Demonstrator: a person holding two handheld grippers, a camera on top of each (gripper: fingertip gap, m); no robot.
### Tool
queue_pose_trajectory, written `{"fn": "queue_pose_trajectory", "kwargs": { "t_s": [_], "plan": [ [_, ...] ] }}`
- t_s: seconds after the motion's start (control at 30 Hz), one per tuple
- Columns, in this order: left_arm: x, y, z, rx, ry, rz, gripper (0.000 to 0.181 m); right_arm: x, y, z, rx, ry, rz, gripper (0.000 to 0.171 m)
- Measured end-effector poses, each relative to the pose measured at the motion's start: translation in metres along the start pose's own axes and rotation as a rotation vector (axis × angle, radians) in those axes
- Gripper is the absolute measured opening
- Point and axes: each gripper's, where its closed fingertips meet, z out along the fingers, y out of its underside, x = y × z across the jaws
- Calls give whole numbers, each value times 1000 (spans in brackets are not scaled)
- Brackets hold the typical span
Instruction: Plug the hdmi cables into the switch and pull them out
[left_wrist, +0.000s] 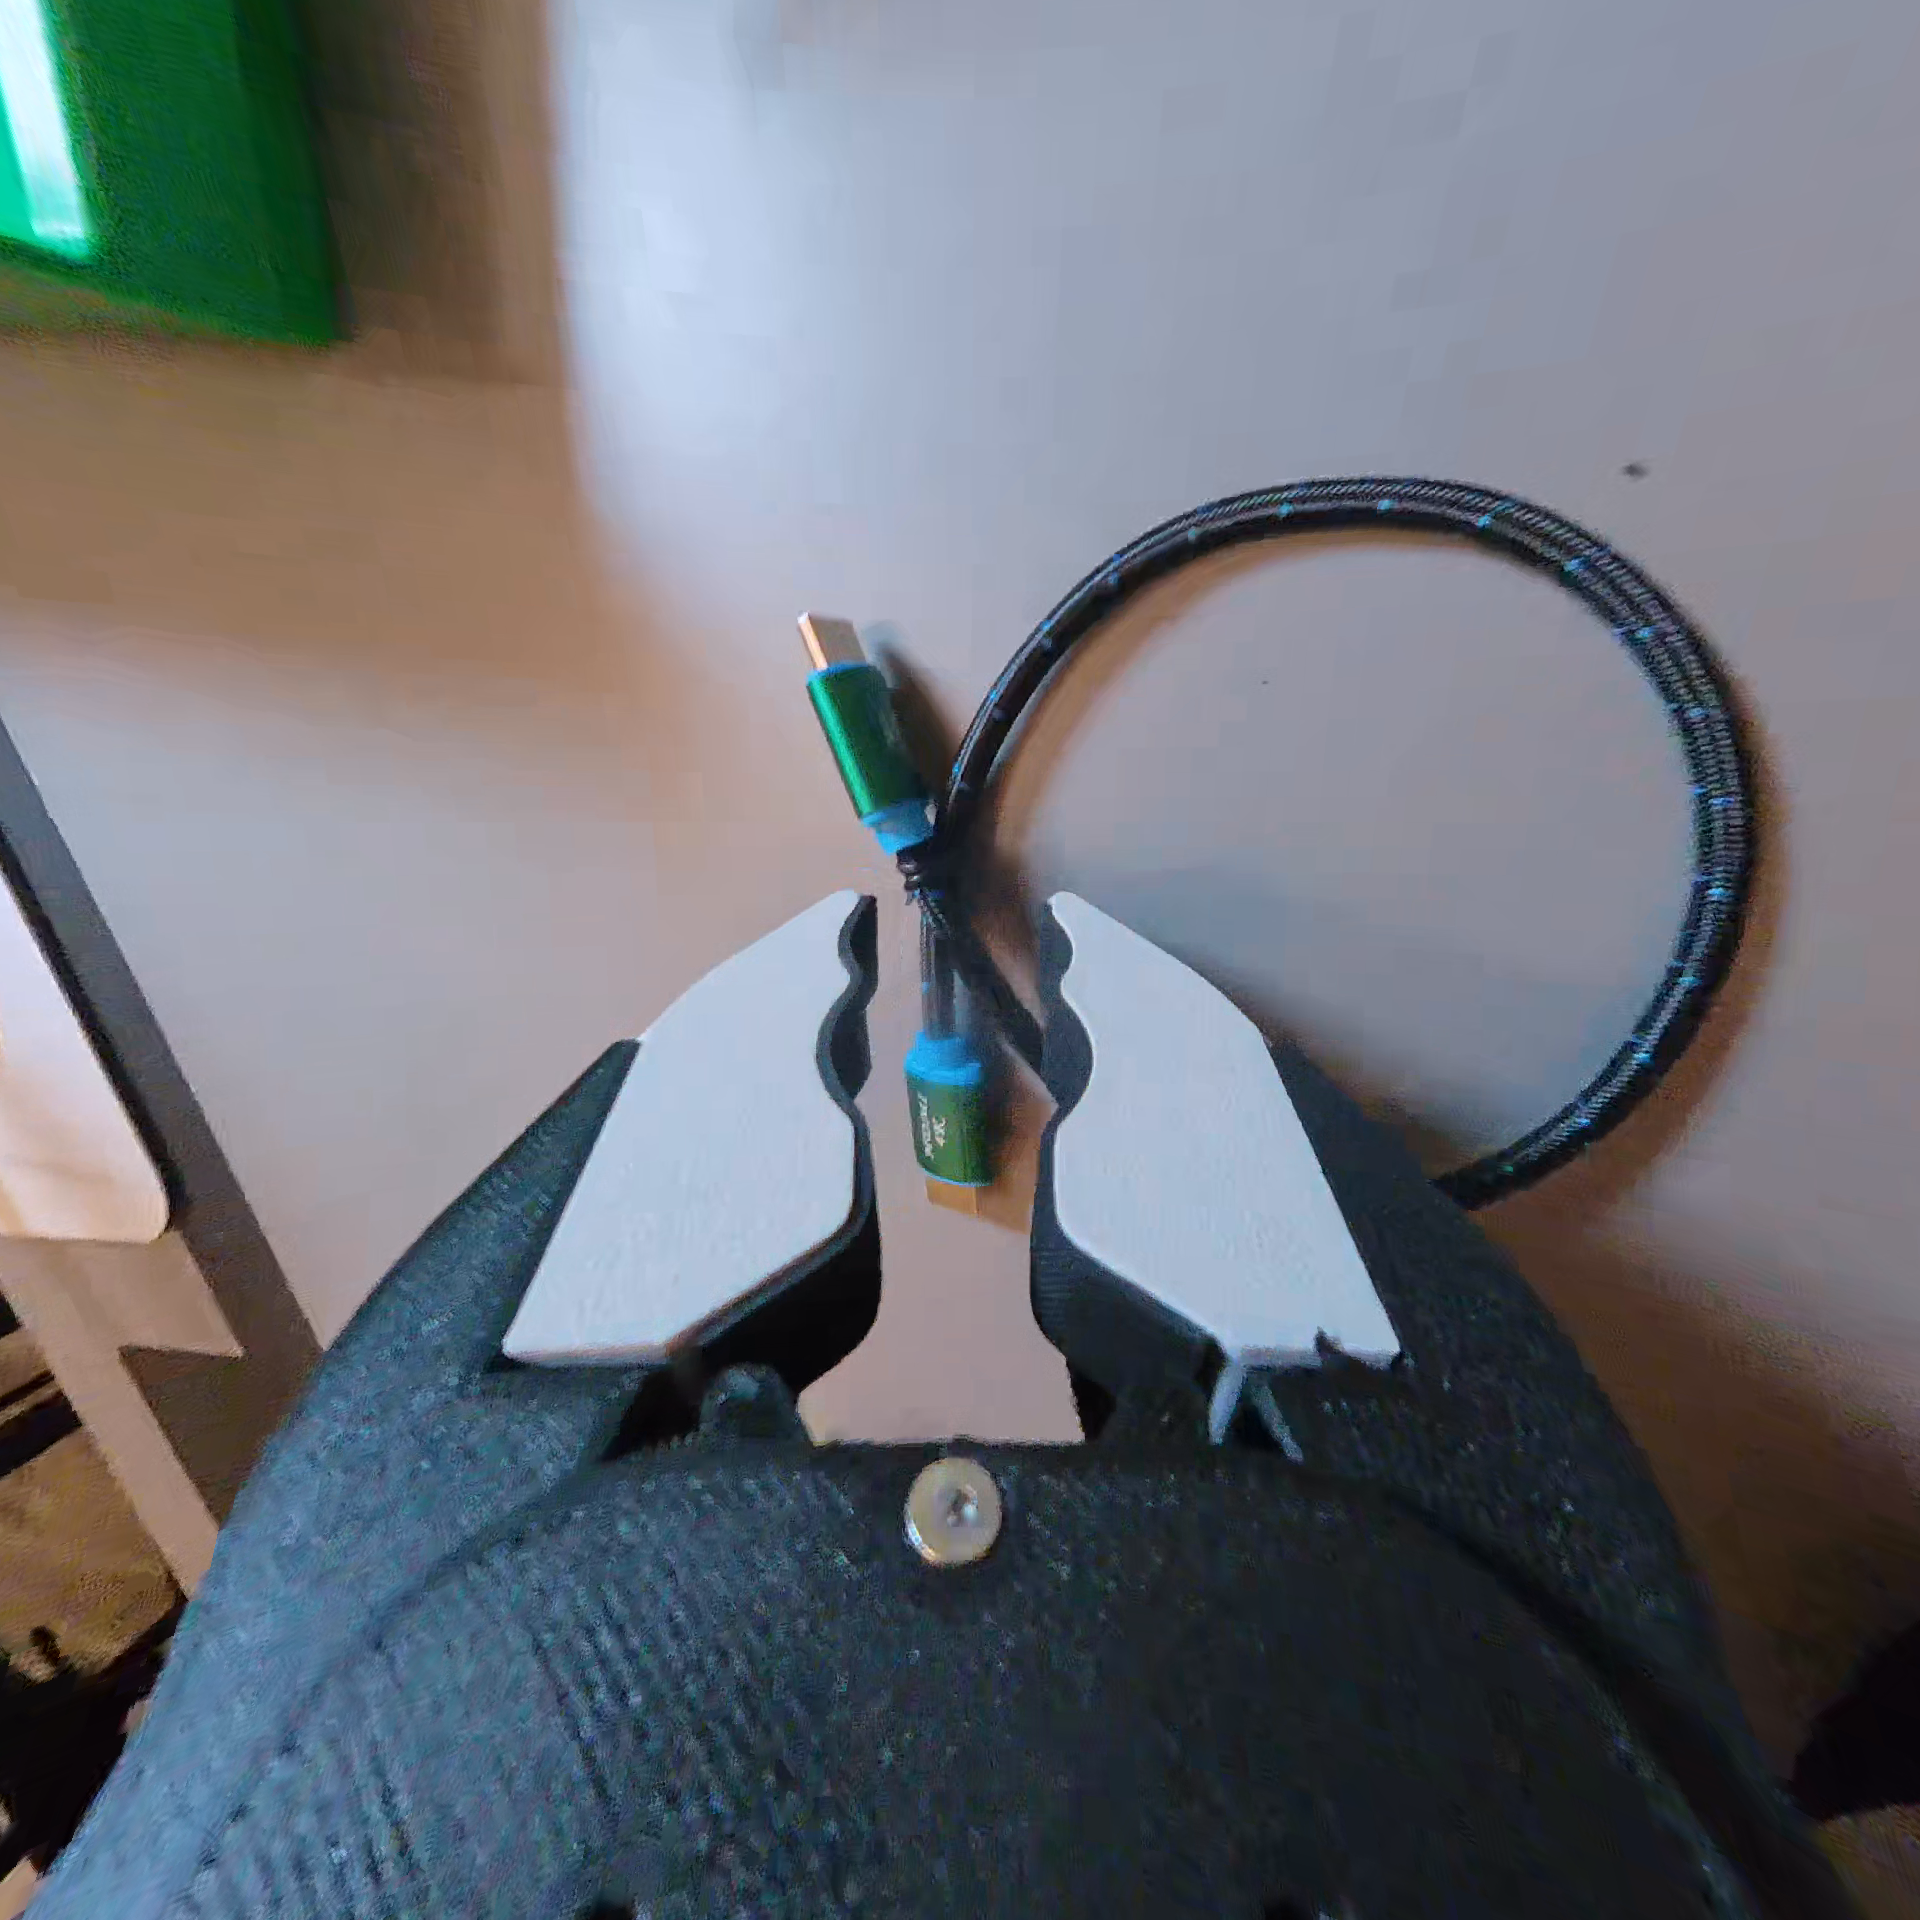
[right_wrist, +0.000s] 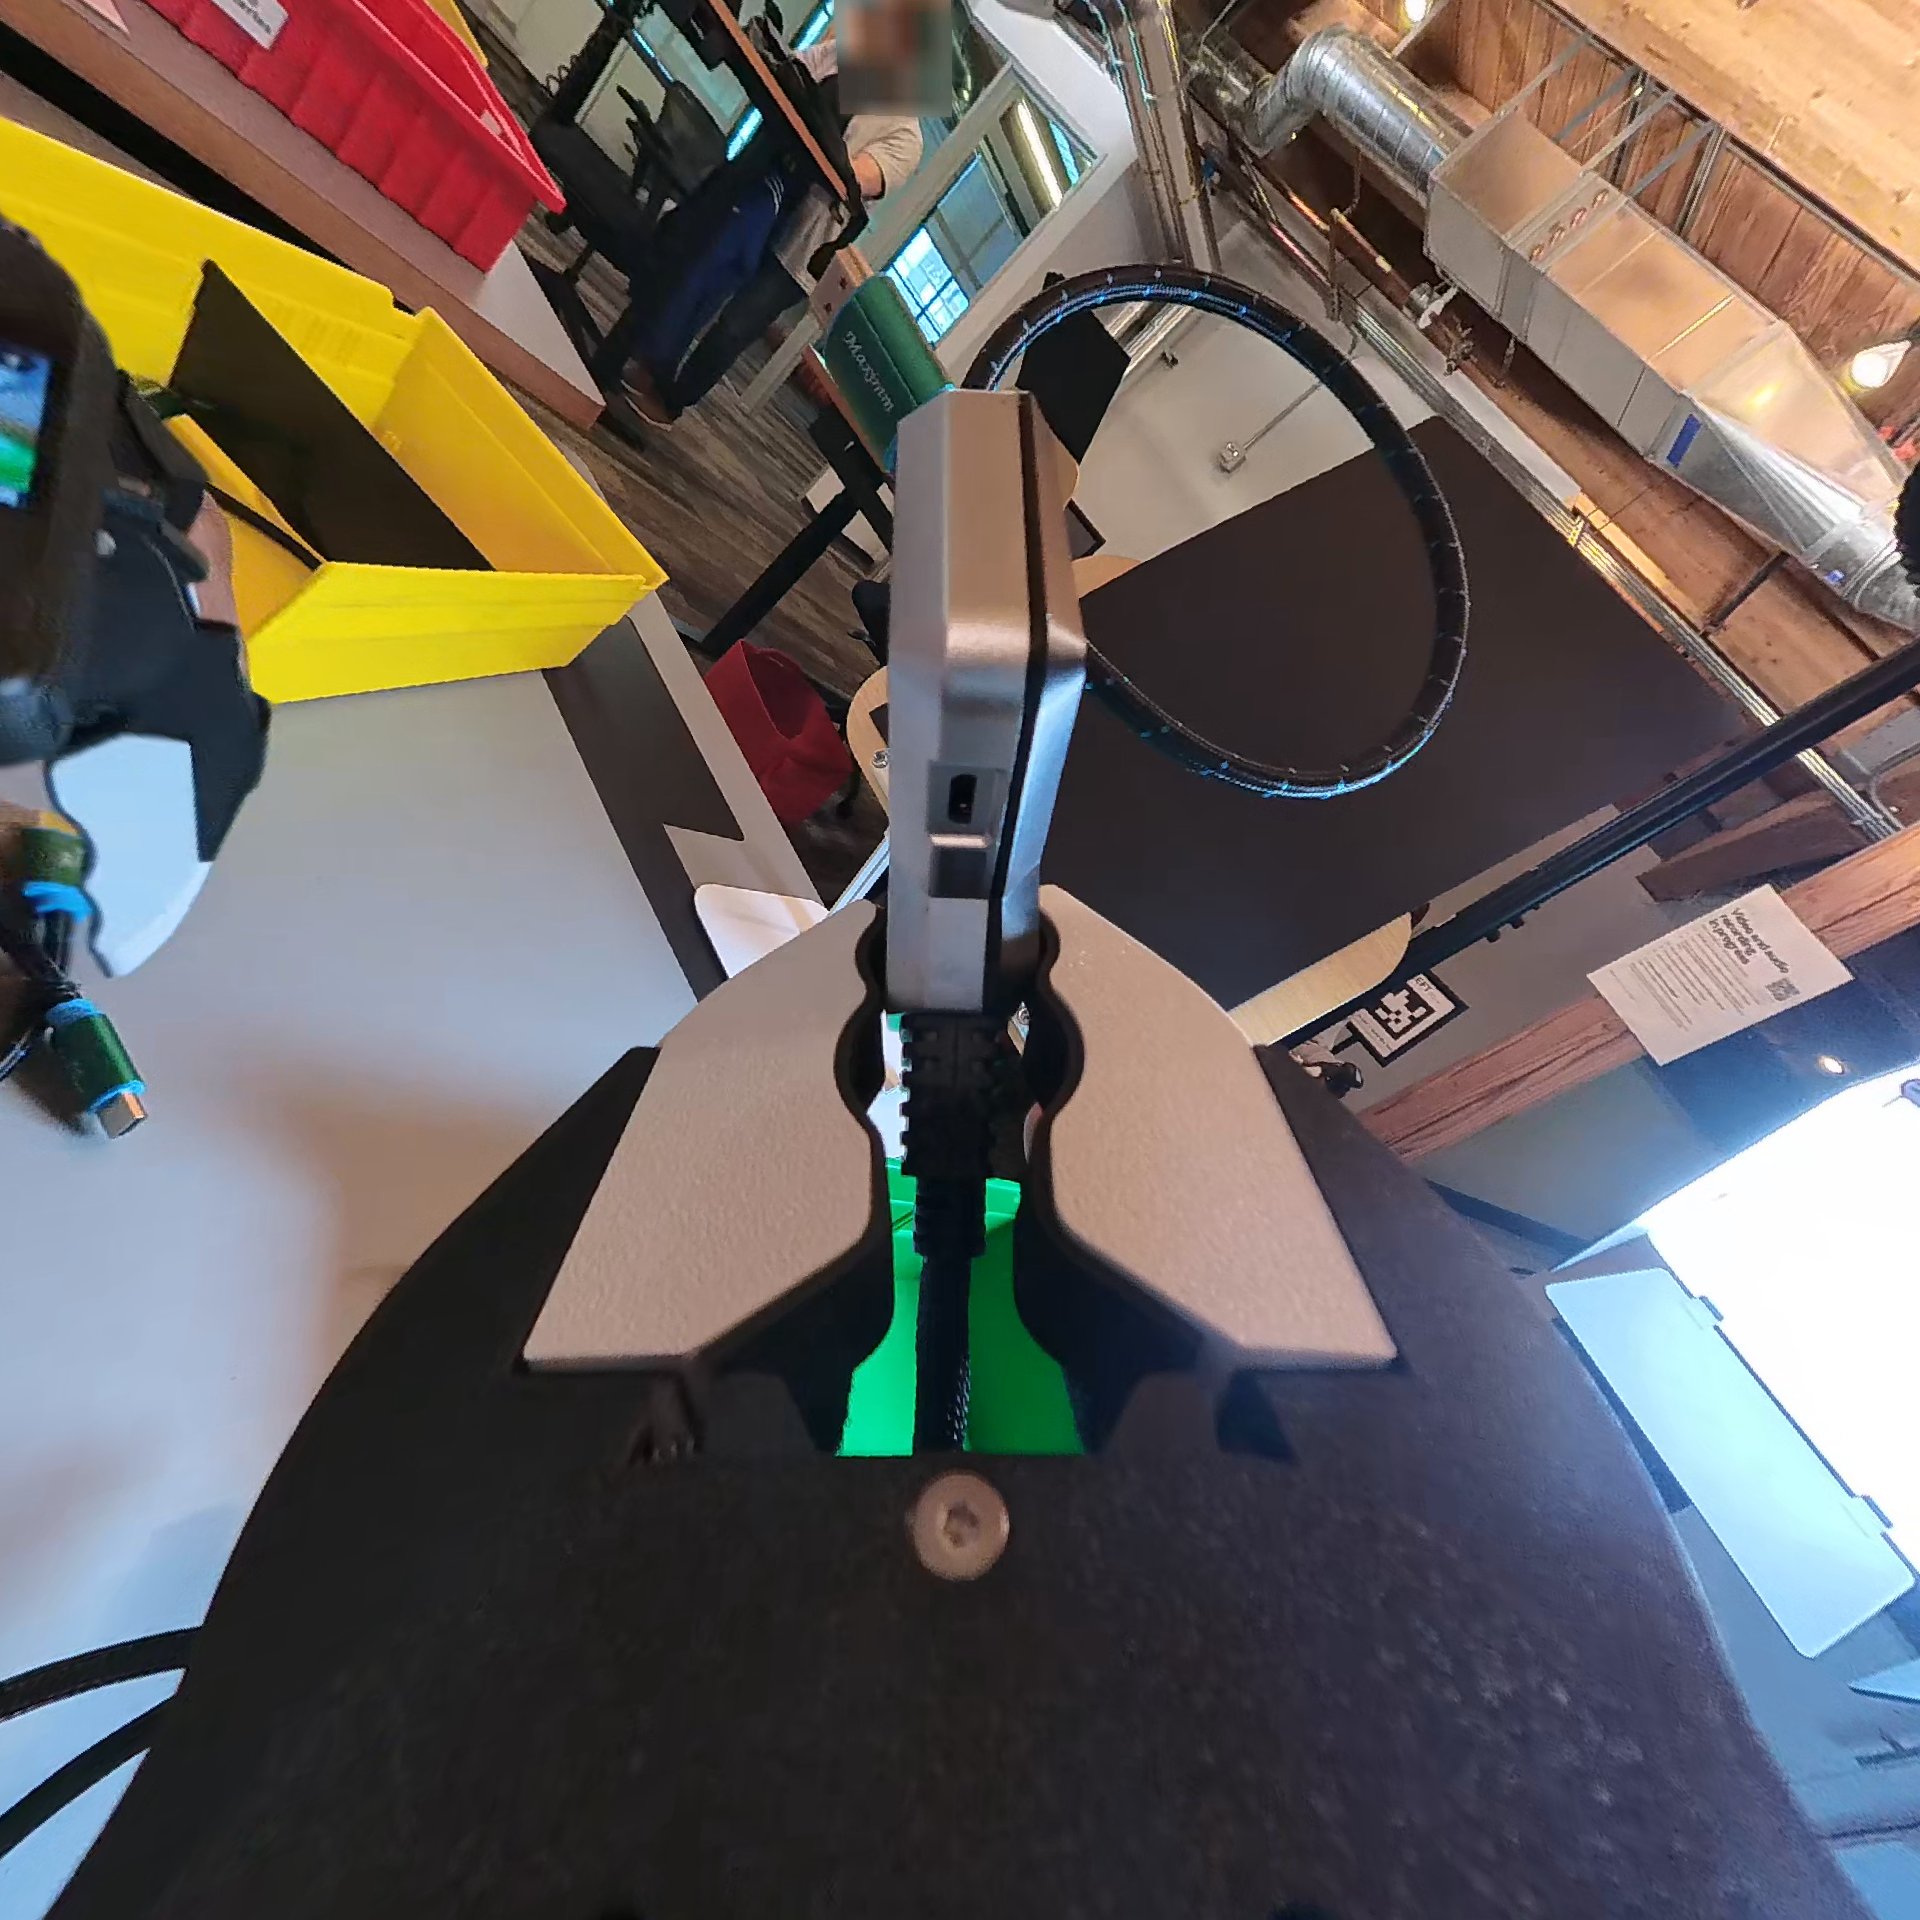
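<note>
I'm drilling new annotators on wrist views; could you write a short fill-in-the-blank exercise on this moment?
1. The right gripper is shut on the flat silver ____ switch.
2. The left gripper has its jaws ____.
3. The black braided cable on the white table has two ____ metal plugs.
4. Behind the switch stands a ____ plastic bin.

Missing words: metal; open; green; yellow

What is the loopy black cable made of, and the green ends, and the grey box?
Cable: looks like woven fabric, black with blue flecks. Green plug: seems shiny coloured metal, with a gold-looking tip. Grey box: smooth matte shell, metal or plastic, hard to tell.
</note>
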Motion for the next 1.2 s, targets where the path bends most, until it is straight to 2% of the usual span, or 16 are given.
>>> {"fn": "queue_pose_trajectory", "kwargs": {
  "t_s": [0.07, 0.17, 0.27, 0.43, 0.6, 0.73, 0.83, 1.03, 1.1, 1.2],
  "plan": [
    [-2, 5, 9, -33, -8, -5, 30, 0, 0, 0, 0, 0, 0, 23],
    [-2, 4, 14, 0, 13, -19, 13, 0, 0, 0, 1, -1, -1, 23],
    [7, 0, 10, 68, 86, -50, 10, 0, 0, 0, 2, -3, 2, 23],
    [19, -33, -20, 426, 306, -179, 9, -5, -1, 2, 5, -23, -3, 23],
    [14, -49, -66, 757, 447, -262, 9, -13, -1, 5, 9, -55, -7, 23],
    [9, -49, -85, 878, 517, -321, 9, -22, -1, 10, 2, -80, -16, 22],
    [13, -43, -79, 835, 575, -351, 9, -28, 1, 14, -9, -94, -24, 22],
    [49, -33, -42, 562, 699, -306, 9, -31, 2, 16, -15, -106, -25, 22],
    [53, -31, -31, 492, 674, -286, 9, -30, 2, 15, -12, -103, -23, 22],
    [44, -25, -11, 375, 545, -263, 10, -28, 2, 14, -10, -97, -18, 22]
  ]
}}
